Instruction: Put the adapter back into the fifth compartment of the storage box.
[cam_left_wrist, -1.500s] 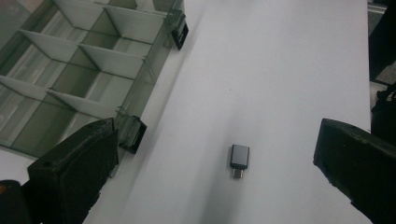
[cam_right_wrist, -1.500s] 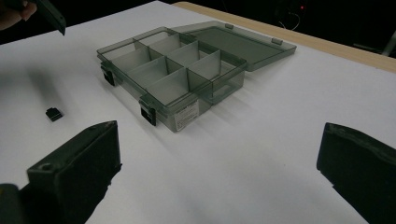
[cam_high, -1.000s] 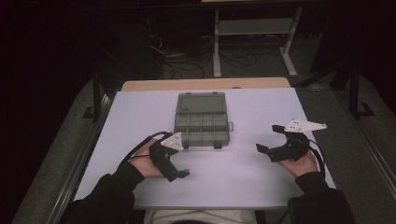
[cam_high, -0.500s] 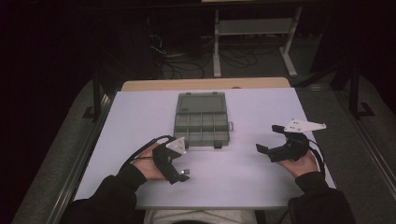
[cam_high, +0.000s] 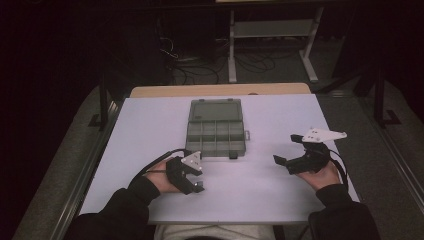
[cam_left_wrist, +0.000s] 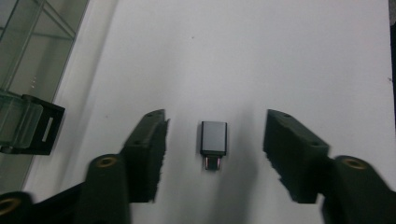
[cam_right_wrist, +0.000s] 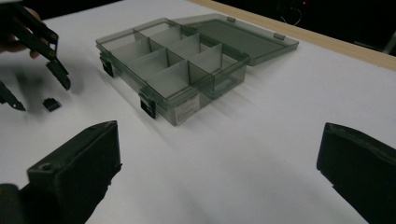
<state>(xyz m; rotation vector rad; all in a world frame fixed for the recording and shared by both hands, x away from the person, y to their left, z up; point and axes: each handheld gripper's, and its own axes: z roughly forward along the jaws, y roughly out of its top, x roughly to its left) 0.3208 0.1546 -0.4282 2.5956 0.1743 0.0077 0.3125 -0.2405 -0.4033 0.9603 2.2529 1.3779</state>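
A small grey USB adapter (cam_left_wrist: 214, 139) lies flat on the white table (cam_high: 145, 125), its plug end towards me. My left gripper (cam_left_wrist: 215, 116) is open and tilted down over it, one jaw on each side and neither touching it. From the right gripper view the adapter (cam_right_wrist: 51, 103) shows below the left gripper (cam_right_wrist: 37, 91). A smoky compartment box (cam_high: 216, 132) stands mid-table with its lid folded back and its cells looking empty. My right gripper (cam_high: 289, 149) is held open at the right, above the table, with nothing between its jaws (cam_right_wrist: 219, 140).
The box's black latch (cam_left_wrist: 32, 128) and front corner lie just left of the left gripper. A wooden strip (cam_high: 220, 90) runs along the table's far edge. Behind it on the dark floor stand a metal rack (cam_high: 272, 30) and cables.
My left gripper has shifted a little to the right and towards the near edge, tipping down over the adapter. The right gripper and the box have stayed put.
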